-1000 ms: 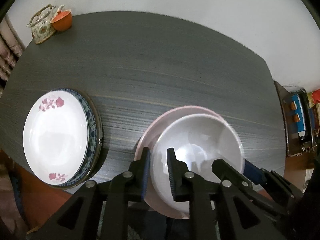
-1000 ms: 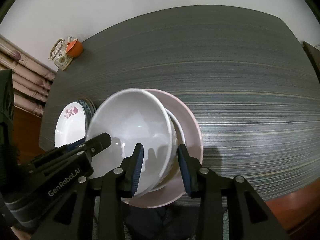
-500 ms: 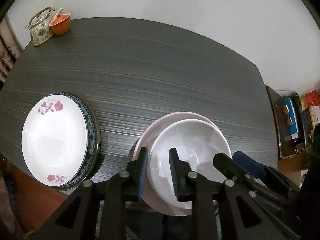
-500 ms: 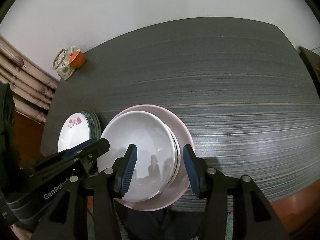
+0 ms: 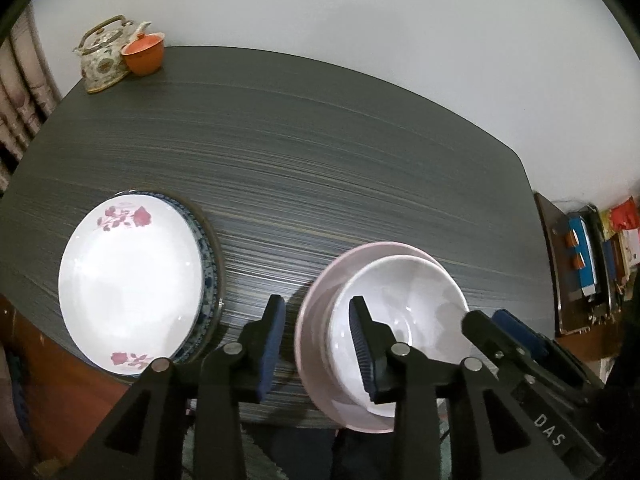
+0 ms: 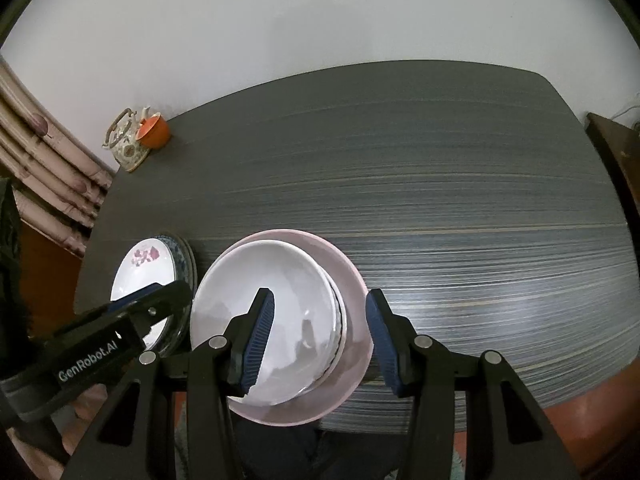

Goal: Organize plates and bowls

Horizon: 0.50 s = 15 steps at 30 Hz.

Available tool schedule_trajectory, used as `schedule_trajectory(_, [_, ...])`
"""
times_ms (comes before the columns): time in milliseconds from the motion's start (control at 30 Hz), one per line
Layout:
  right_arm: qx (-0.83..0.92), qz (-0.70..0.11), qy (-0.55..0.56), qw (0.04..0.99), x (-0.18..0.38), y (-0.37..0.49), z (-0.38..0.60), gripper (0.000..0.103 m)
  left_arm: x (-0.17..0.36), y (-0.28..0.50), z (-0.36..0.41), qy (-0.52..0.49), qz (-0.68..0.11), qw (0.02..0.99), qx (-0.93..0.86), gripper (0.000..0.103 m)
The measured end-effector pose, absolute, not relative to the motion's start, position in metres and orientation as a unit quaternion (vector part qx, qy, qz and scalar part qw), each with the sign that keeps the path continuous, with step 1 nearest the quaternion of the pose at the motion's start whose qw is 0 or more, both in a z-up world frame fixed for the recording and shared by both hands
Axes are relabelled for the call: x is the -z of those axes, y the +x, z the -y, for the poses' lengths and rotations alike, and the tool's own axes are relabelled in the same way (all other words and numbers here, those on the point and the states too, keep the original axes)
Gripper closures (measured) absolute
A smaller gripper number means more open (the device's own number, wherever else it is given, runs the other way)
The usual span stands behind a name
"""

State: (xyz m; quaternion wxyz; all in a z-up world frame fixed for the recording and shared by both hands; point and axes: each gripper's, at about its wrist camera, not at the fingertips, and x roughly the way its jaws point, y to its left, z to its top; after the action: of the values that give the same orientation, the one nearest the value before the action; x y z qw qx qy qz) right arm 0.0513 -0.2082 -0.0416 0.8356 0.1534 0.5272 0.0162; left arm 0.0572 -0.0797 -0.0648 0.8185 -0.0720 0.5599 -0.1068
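While the white bowl [image 6: 276, 312] is sitting stacked on the pink plate [image 6: 352, 280], lower centre | right tongs [image 6: 320, 336] are spreading wide, empty, straddling its rim | left tongs [image 5: 316, 344] are gaping, empty, beside it | right nearer.

Table, teapot and room edges, as we see them

We see a dark grey striped table [image 5: 320, 152] filling most of both views, backed by a plain pale wall [image 5: 340, 12]. In the upper left of the left wrist frame a floral teapot [image 5: 102, 56] with an arched handle stands at the table's far corner, and an orange cup [image 5: 143, 56] sits touching or just beside it. We find the same pair at the left of the right wrist frame. Pinkish curtains [image 6: 44, 184] hang along the left edge there. At the right edge of the left wrist frame we make out a dark wooden shelf [image 5: 560, 264] crowded with blue and red items too small to identify.
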Motion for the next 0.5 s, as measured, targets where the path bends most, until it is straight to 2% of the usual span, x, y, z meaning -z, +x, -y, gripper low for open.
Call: schedule_trajectory(500, [0.003, -0.521, 0.171, 0.836, 0.046, 0.041, 0.217, 0.058, 0.08, 0.052, 0.054, -0.095, -0.565, 0.816, 0.071, 0.069])
